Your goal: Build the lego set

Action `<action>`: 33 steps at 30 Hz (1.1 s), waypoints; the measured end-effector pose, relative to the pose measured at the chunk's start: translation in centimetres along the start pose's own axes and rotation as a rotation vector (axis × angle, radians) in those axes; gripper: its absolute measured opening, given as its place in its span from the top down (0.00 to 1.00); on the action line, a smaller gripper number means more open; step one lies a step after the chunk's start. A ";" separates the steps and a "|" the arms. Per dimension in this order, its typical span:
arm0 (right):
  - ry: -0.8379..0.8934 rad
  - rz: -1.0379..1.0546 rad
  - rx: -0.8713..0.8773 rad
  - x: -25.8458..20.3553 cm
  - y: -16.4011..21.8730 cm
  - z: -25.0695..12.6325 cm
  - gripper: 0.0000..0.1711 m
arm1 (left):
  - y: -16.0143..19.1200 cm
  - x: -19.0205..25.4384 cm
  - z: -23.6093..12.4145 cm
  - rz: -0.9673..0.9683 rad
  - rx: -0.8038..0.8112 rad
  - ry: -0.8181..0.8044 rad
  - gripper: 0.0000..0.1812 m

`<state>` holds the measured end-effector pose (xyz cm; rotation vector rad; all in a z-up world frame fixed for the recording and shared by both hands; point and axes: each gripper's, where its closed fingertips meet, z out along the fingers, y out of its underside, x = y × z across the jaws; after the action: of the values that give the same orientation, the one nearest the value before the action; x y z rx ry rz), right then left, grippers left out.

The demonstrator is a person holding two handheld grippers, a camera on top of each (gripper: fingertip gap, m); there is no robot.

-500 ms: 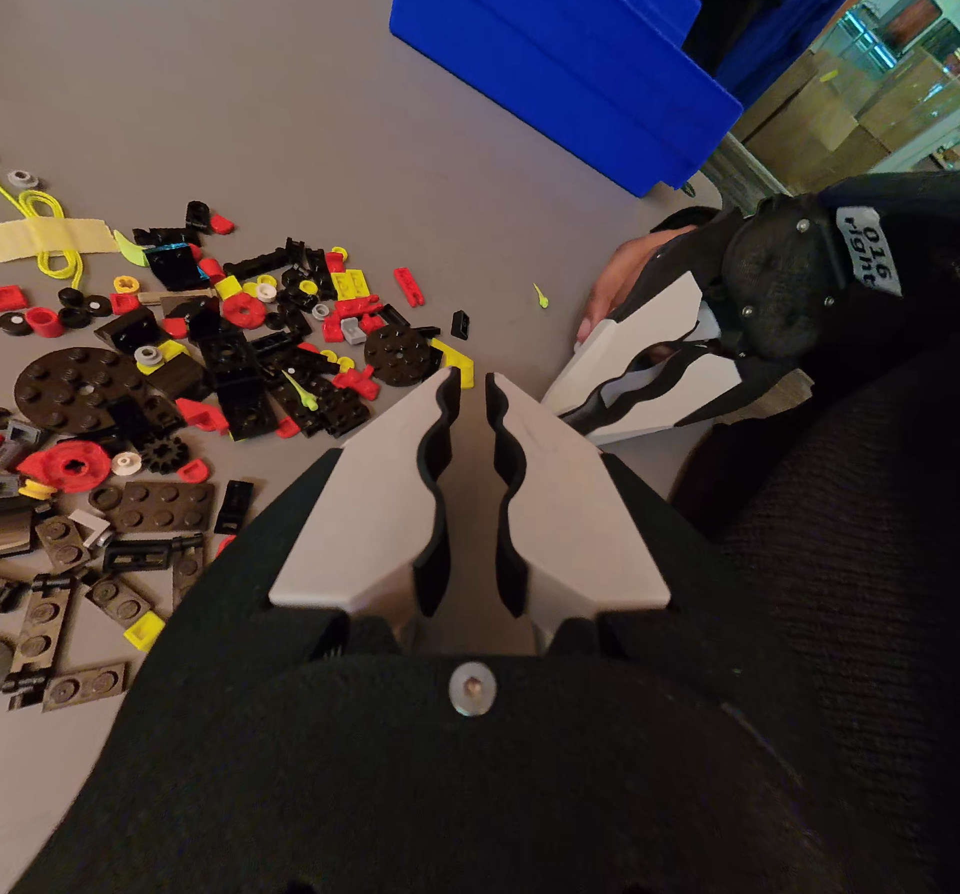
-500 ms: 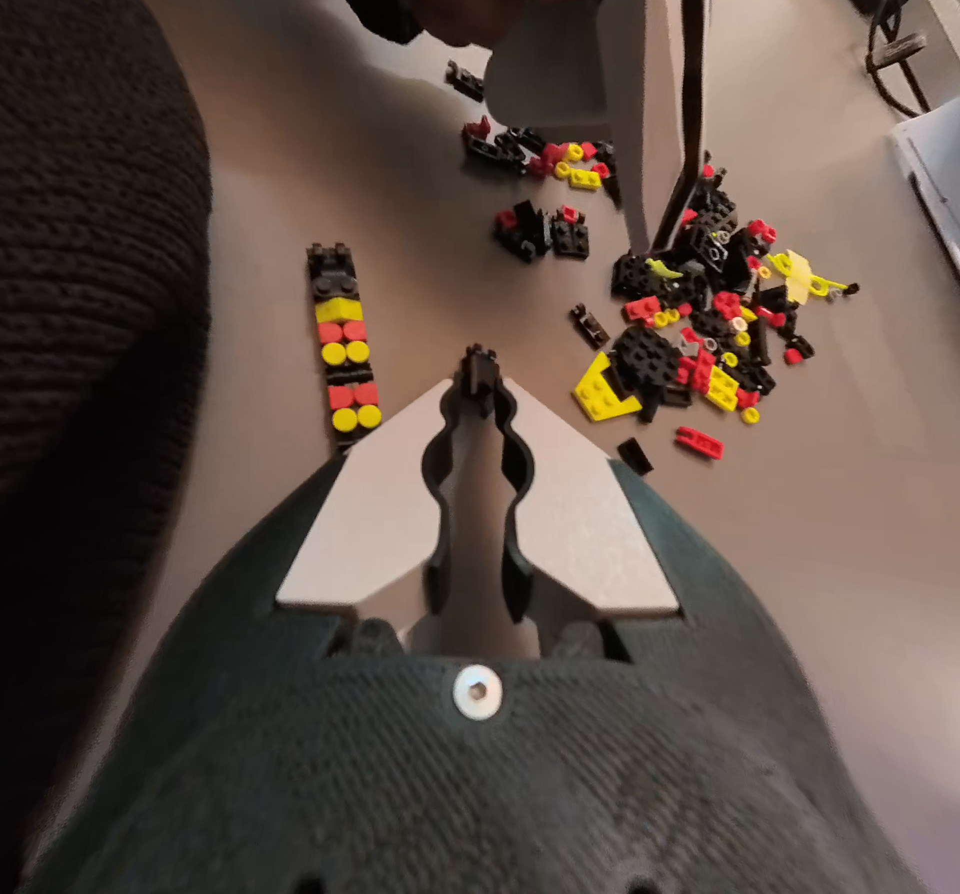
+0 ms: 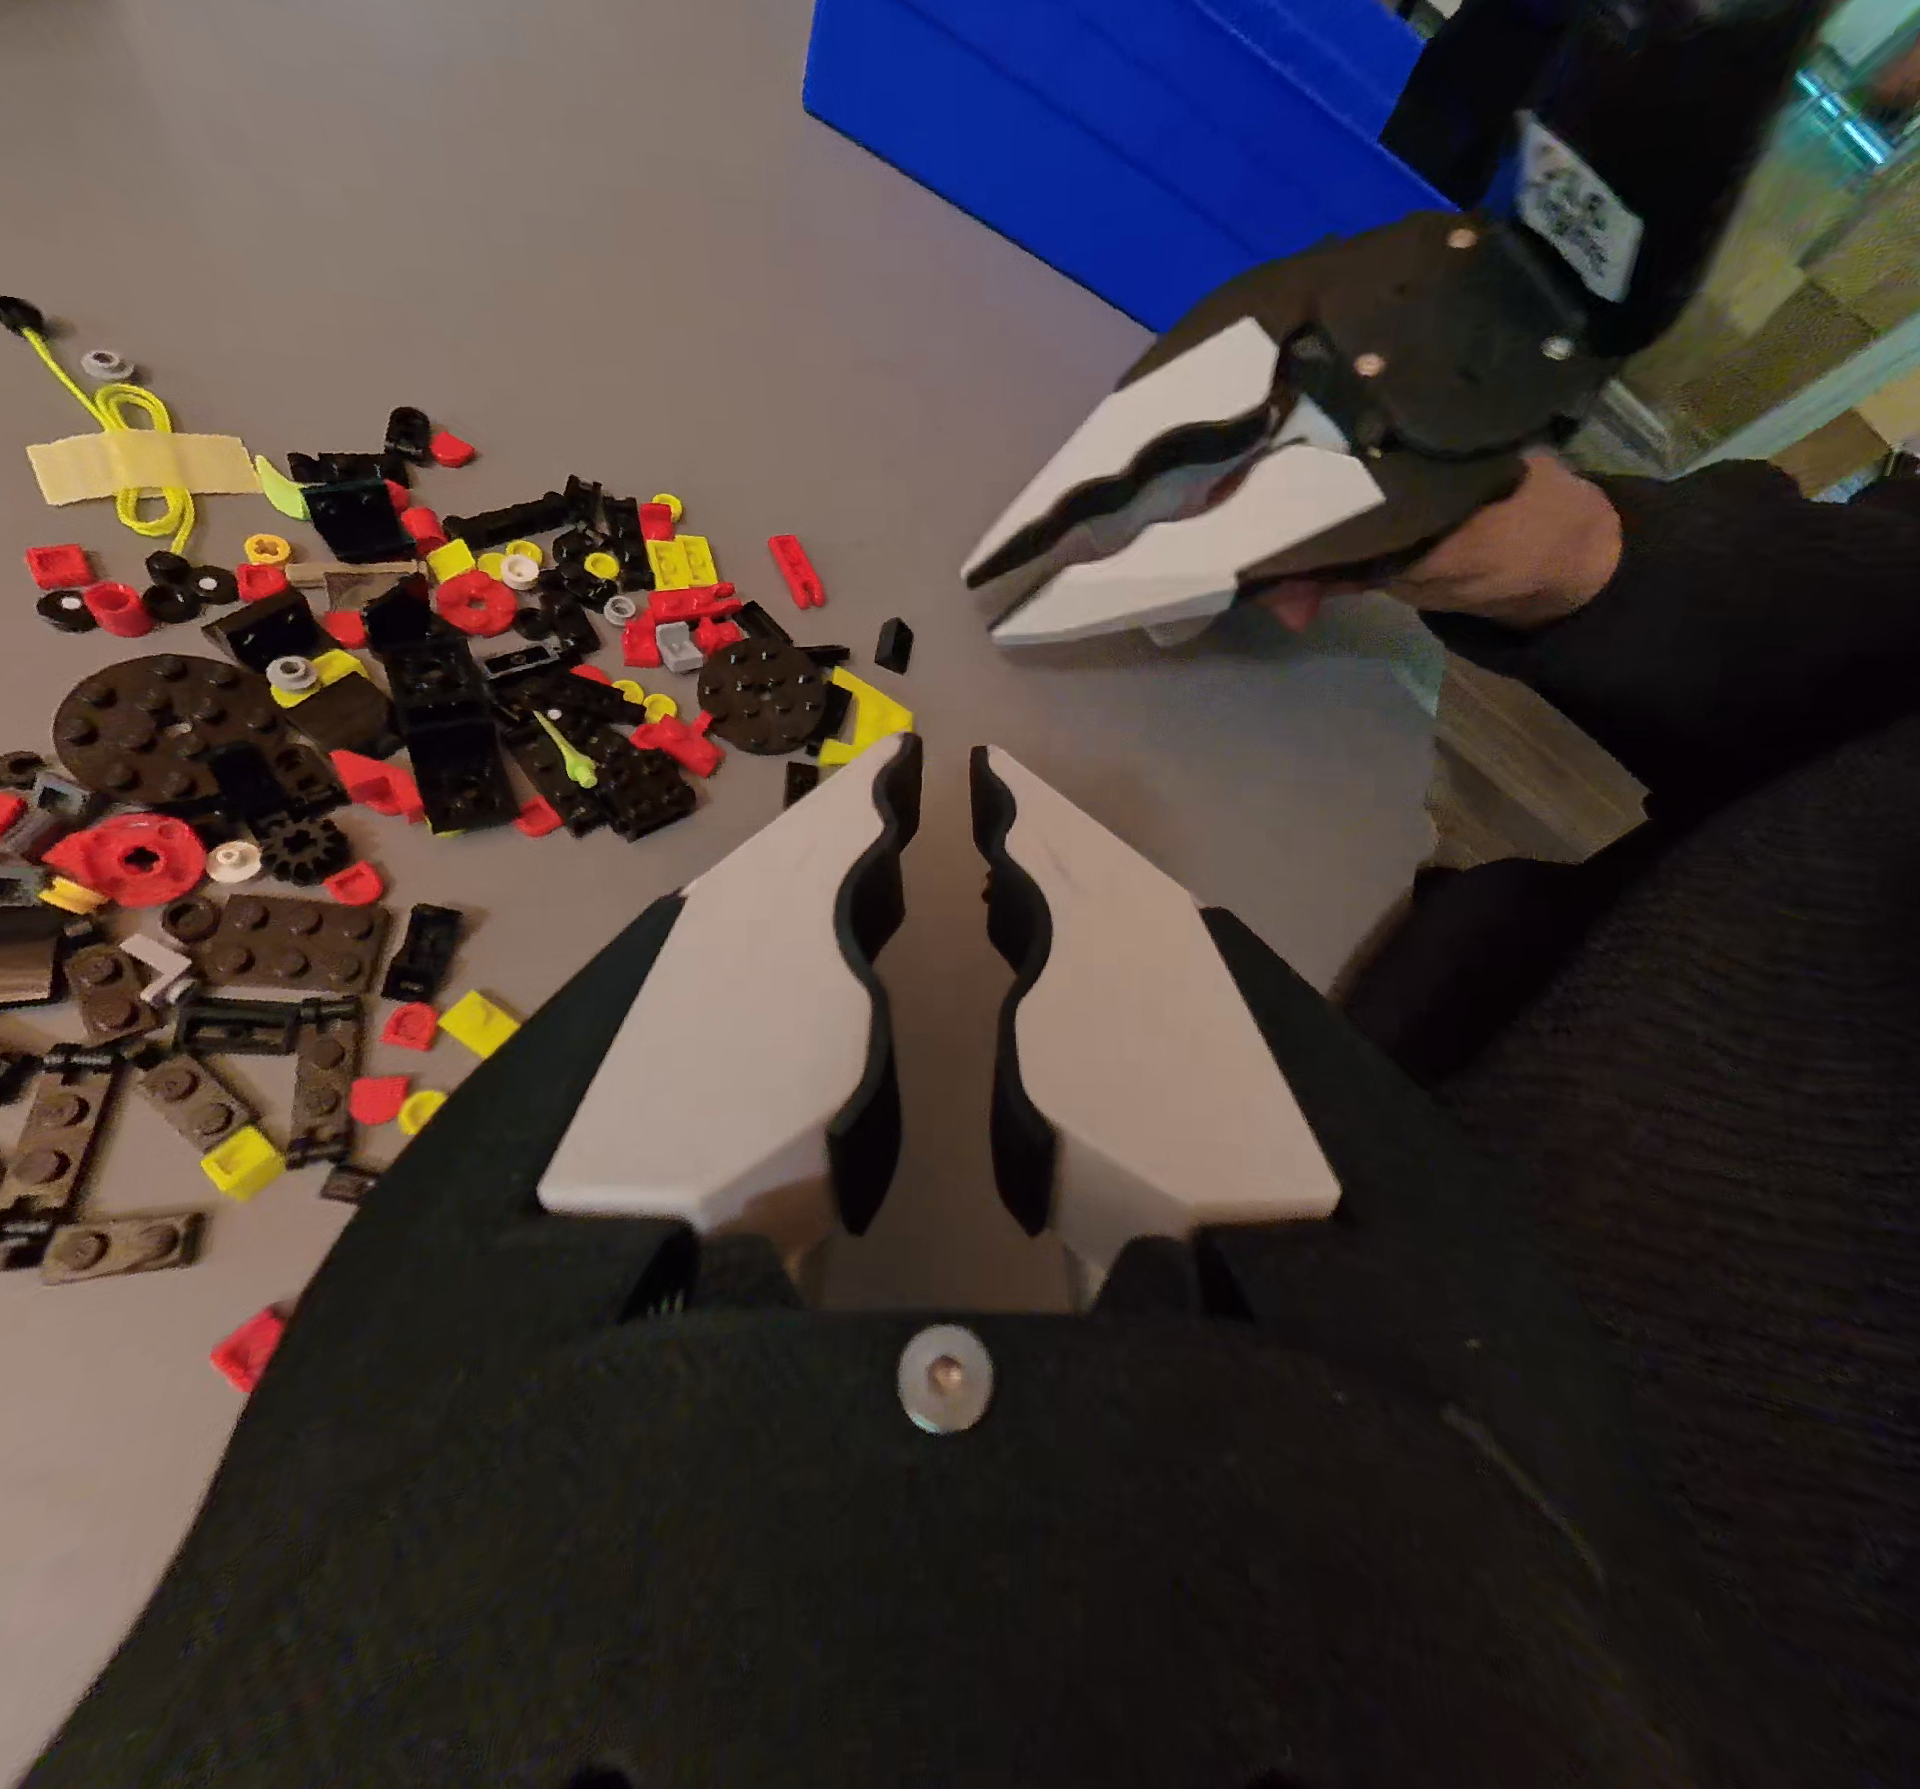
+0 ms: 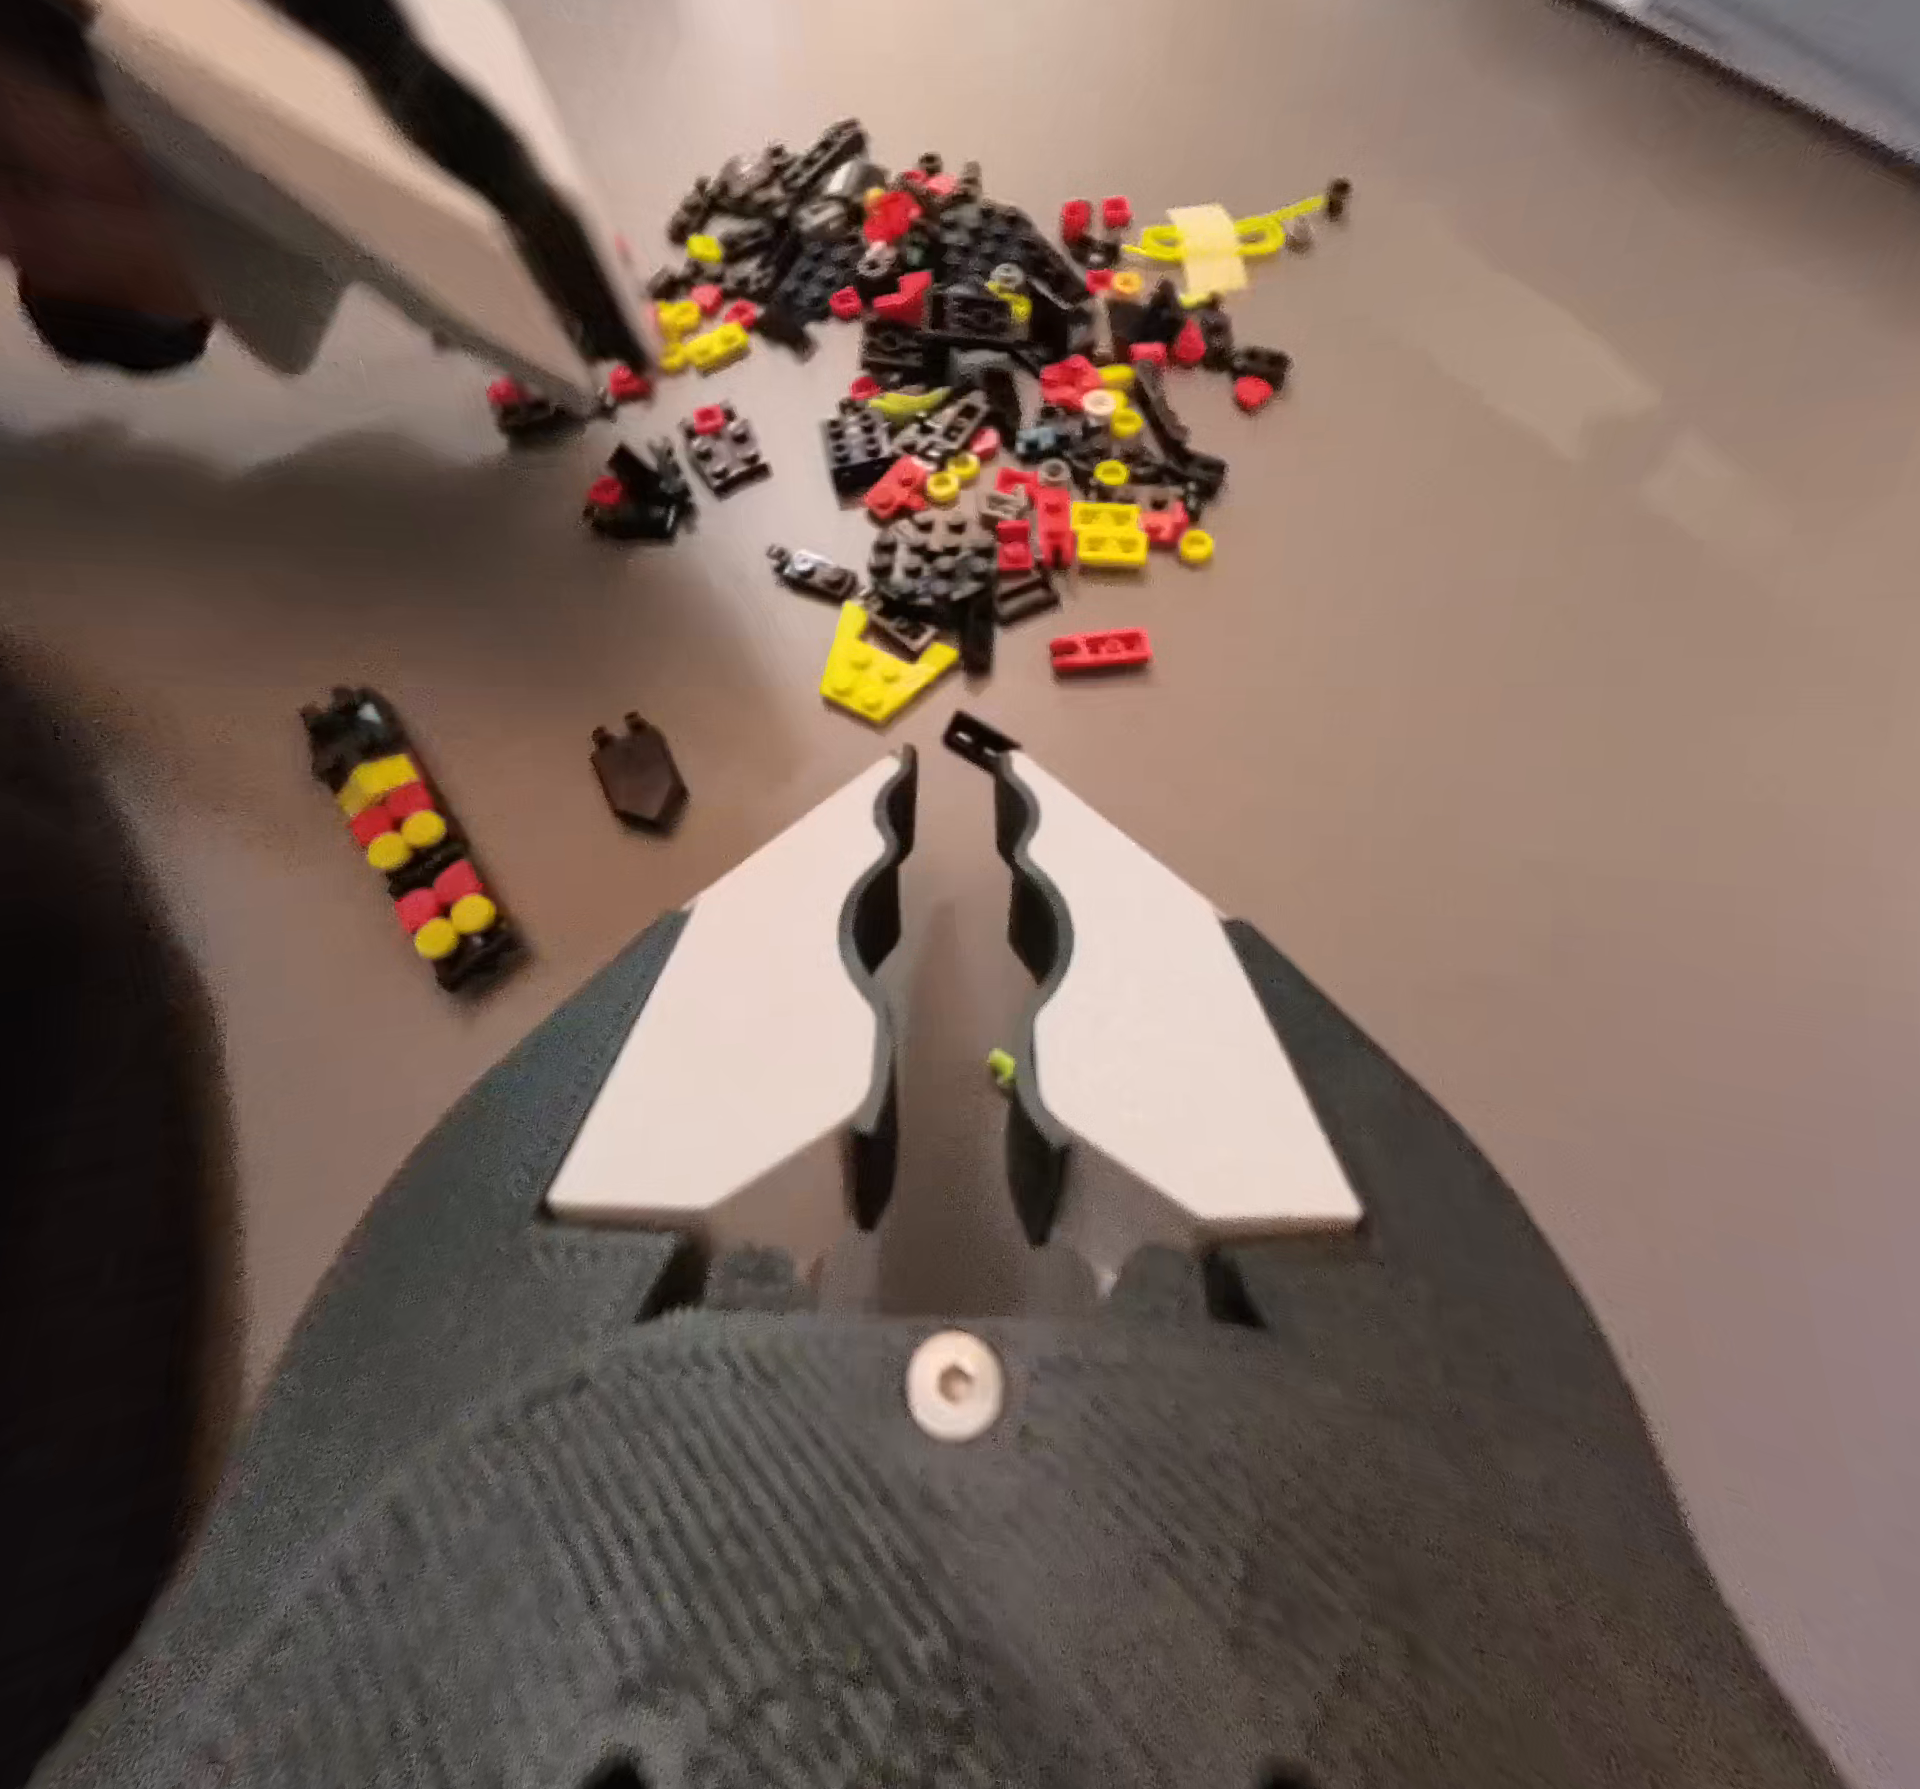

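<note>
**Both grippers empty over the loose lego pile**

The right gripper (image 4: 943, 752) hangs released above the grey worktop (image 4: 1455, 804), a narrow gap between its fingertips and nothing in it. A small black piece (image 4: 977, 733) lies just beyond its right fingertip; whether they touch cannot be told. Just ahead sits a yellow wedge plate (image 4: 878, 671), and behind that the scattered pile of black, red and yellow lego pieces (image 4: 997, 409). Off to the left of the gripper, apart from the pile, lies the partly built strip (image 4: 414, 840): a long black assembly topped with red and yellow studs, its long axis running roughly alongside the gripper's fingers, slightly angled. A dark pointed piece (image 4: 637, 775) rests between the strip and the gripper.

The left gripper (image 3: 943, 763) is likewise released and holds nothing, its tips close to the near edge of the pile (image 3: 416, 700). A blue bin (image 3: 1091, 77) stands on the worktop beyond, well apart from the pieces.
</note>
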<state>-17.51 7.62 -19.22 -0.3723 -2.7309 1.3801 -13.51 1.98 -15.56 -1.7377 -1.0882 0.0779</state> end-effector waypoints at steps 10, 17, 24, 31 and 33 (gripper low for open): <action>-0.142 0.175 0.096 -2.0 -1.7 -0.8 0.92 | 1.3 0.7 -0.1 0.037 0.050 -0.199 0.95; -0.163 0.216 0.130 -2.0 -2.1 -1.2 0.92 | 0.9 -0.2 -1.8 0.088 0.128 -0.350 0.85; -0.091 0.131 0.162 -1.0 -2.6 -1.7 0.92 | 1.2 -1.5 -1.9 -0.016 0.168 -0.374 0.77; 0.148 0.326 0.228 3.9 -5.2 -2.5 0.92 | -4.2 -2.6 0.0 -0.175 0.388 -0.467 0.84; 0.117 0.361 0.324 3.6 -6.6 -3.1 0.91 | -4.8 -2.4 1.4 -0.077 0.352 -0.500 0.84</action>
<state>-21.73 7.20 -12.28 -0.9201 -2.3682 1.7816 -18.66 1.53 -13.48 -1.3860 -1.4011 0.6457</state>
